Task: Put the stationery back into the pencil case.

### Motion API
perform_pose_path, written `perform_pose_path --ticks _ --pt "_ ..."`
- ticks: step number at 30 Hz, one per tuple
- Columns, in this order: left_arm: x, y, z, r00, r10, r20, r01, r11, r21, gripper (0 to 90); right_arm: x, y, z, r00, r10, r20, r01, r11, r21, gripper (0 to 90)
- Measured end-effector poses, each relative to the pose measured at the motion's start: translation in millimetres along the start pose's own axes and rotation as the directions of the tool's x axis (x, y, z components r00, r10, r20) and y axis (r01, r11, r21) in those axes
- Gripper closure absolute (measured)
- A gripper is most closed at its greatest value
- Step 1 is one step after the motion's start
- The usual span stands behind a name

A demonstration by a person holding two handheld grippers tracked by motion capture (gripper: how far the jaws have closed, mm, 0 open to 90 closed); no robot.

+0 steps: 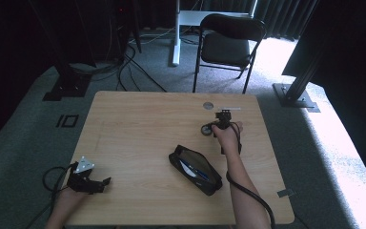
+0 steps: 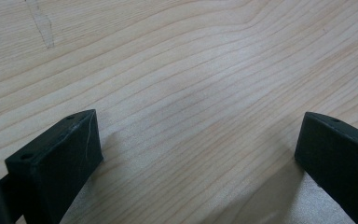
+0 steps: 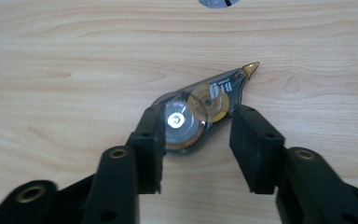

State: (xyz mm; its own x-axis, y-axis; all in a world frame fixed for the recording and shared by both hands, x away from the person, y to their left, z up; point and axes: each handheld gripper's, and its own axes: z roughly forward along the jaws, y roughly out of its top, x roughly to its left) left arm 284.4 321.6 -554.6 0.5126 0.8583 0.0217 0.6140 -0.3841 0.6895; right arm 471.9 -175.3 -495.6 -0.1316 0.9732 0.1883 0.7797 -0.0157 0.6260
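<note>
Right gripper (image 3: 198,140): jaws partly apart, set over the table top at the far right, astride the rounded end of the correction tape roller.
Grip status: left jaw at or on the roller's edge, right jaw just beside the casing; contact not certain, no firm hold visible.
Correction tape roller (image 3: 200,109): smoky translucent plastic casing, teardrop shape, yellow gears inside, amber tip; flat on the table, tip pointing far and right in the right gripper view.
Roller location (image 1: 206,129): far right part of the table, just left of the right gripper (image 1: 223,119), well apart from the pencil case.
Pencil case (image 1: 195,169): black fabric pouch, unzipped, pens inside; lying slantwise near the table centre, nearer than the right hand (image 1: 227,137).
Left gripper (image 2: 198,149): jaws wide apart, nothing between them, bare wood beneath.
Left gripper location (image 1: 102,183): near left corner of the table, grey three-cornered plate on top.
Table (image 1: 133,124): light wooden top.
Grey round disc (image 1: 208,105): on the far edge of the table, beyond the roller.
</note>
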Motion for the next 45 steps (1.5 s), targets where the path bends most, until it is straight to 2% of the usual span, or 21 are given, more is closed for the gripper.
perform_pose_path --ticks 1,2,3,4,8,10,19,22,26,30,37,42,45 --pt "0.0 0.0 0.0 1.0000 0.000 0.000 0.000 1.0000 0.000 0.7 -1.8 0.8 5.8 0.9997 0.023 0.009 -0.023 1.000 -0.003 50.4" --pt "0.0 0.0 0.0 1.0000 0.000 0.000 0.000 1.0000 0.000 0.7 -1.8 0.8 5.8 0.9997 0.023 0.009 -0.023 1.000 -0.003 50.4" --pt "0.0 0.0 0.0 1.0000 0.000 0.000 0.000 1.0000 0.000 0.7 -4.3 2.0 10.8 0.9980 0.060 0.017 -0.061 0.998 0.007 48.2" --pt "-0.1 0.0 0.0 1.0000 -0.001 0.000 0.001 1.0000 0.000 0.6 -5.4 2.8 13.4 0.9971 0.074 0.020 -0.074 0.997 0.013 46.8" --pt "0.0 0.0 0.0 1.0000 0.000 0.000 0.000 1.0000 0.000 0.7 -6.6 5.5 19.8 0.9932 0.110 0.037 -0.111 0.994 0.006 44.7" --pt "0.0 0.0 0.0 1.0000 0.000 0.000 0.000 1.0000 0.000 0.7 -5.3 6.7 23.5 0.9913 0.128 0.031 -0.128 0.992 0.008 42.6" --pt "-0.1 0.0 0.0 1.0000 0.000 0.000 0.000 1.0000 0.000 0.7 0.5 9.0 38.7 0.9876 0.146 0.057 -0.148 0.988 0.035 39.4" --pt "-0.1 0.0 0.0 1.0000 0.000 0.000 0.000 1.0000 0.000 0.7 0.8 9.9 43.1 0.9844 0.168 0.054 -0.170 0.984 0.047 37.7" --pt "-0.1 0.0 0.0 1.0000 -0.001 0.000 0.001 1.0000 0.000 0.7 2.1 11.3 47.9 0.9847 0.163 0.060 -0.167 0.984 0.058 36.5" --pt "-0.1 0.0 0.0 1.0000 -0.001 0.000 0.001 1.0000 0.000 0.7 6.8 14.1 49.5 0.9890 0.136 0.059 -0.139 0.989 0.051 36.3" --pt "-0.1 0.0 0.0 1.0000 -0.001 0.001 0.001 1.0000 0.000 0.7 14.5 13.7 53.5 0.9967 0.070 0.040 -0.073 0.994 0.086 35.4" --pt "-0.1 0.0 0.0 1.0000 -0.001 0.001 0.001 1.0000 0.000 0.7 19.8 10.2 57.0 0.9992 -0.016 0.038 0.011 0.994 0.109 36.6" --pt "-0.1 0.0 0.0 1.0000 -0.001 0.000 0.001 1.0000 0.000 0.7 23.7 9.3 57.5 0.9944 -0.089 0.057 0.082 0.989 0.124 39.1"
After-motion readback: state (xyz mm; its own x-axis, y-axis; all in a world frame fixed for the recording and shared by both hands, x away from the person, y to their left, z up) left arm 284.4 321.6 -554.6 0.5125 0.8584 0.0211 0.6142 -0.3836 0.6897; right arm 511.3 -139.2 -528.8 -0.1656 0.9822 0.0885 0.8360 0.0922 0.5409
